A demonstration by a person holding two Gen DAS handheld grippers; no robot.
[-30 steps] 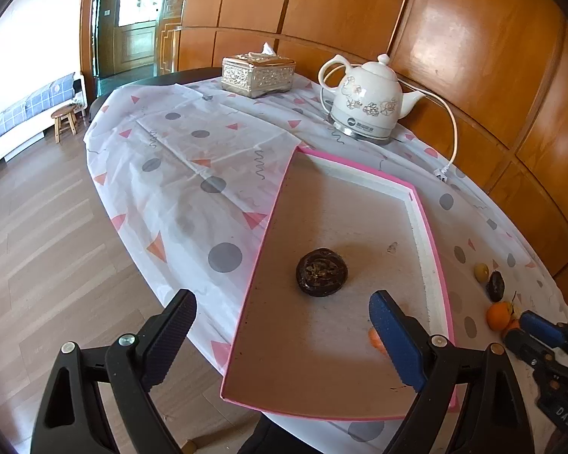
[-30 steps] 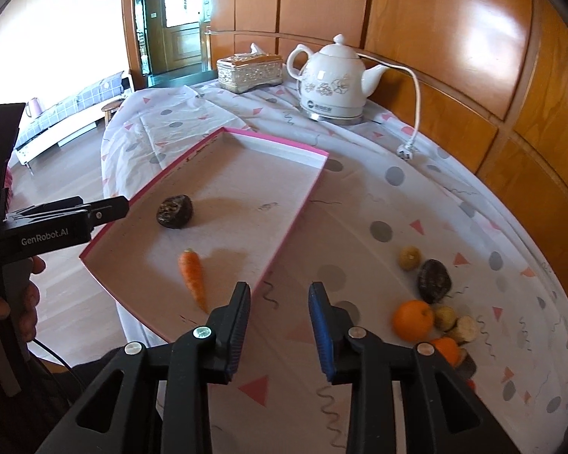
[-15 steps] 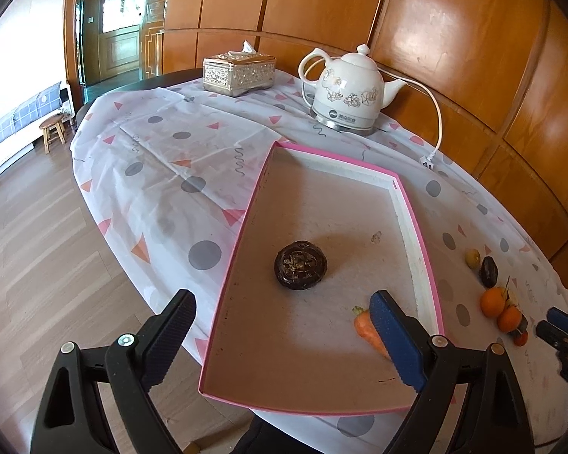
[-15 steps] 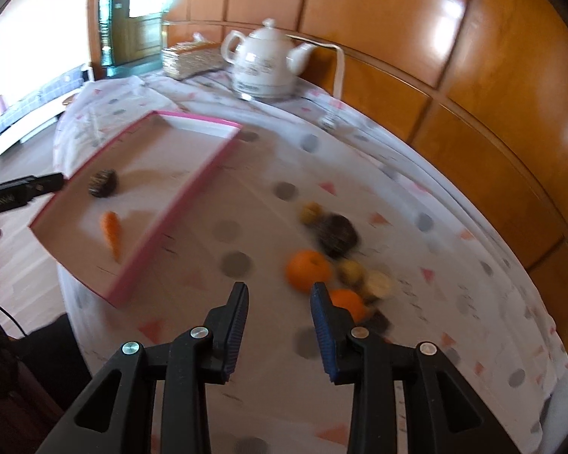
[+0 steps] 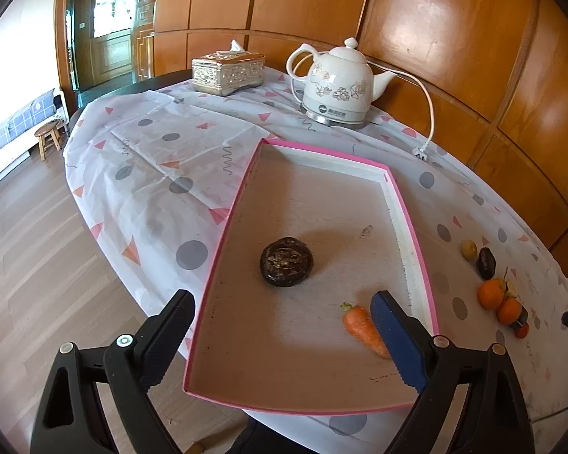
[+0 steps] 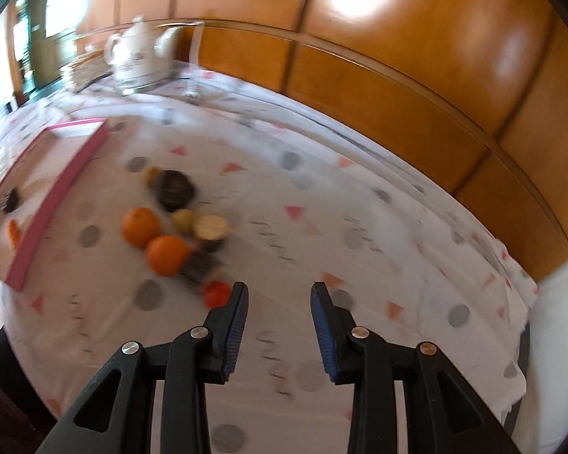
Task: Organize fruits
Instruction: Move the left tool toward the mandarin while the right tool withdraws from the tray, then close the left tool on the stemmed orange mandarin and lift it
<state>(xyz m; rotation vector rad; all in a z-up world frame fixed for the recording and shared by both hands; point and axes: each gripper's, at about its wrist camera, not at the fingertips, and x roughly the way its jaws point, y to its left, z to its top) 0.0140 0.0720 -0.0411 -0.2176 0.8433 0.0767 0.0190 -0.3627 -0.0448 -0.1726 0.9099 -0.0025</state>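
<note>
A pink-rimmed tray (image 5: pixel 412 242) lies on the spotted tablecloth and holds a dark round fruit (image 5: pixel 287 261) and a carrot (image 5: pixel 359 326). My left gripper (image 5: pixel 282 302) hovers open over the tray's near end, its right finger beside the carrot and nothing between the jaws. To the right of the tray is a loose pile: two oranges (image 6: pixel 141 227) (image 6: pixel 167 255), a dark round fruit (image 6: pixel 175 188), small yellowish fruits (image 6: pixel 181 220) and a small red fruit (image 6: pixel 216 293). My right gripper (image 6: pixel 280 291) hangs over bare cloth just right of the red fruit, jaws narrowly apart and empty.
A white kettle (image 5: pixel 337 87) with a trailing cord (image 5: pixel 429 113) and a silver tissue box (image 5: pixel 227 70) stand at the table's far side. A wood-panelled wall (image 6: pixel 397 87) curves close behind. The table edge drops to wooden floor (image 5: pixel 38 283) on the left.
My right gripper has swung from the tray's near corner rightward to the fruit pile; its view is blurred. The left gripper barely shifted, and the carrot now shows fully beside its right finger.
</note>
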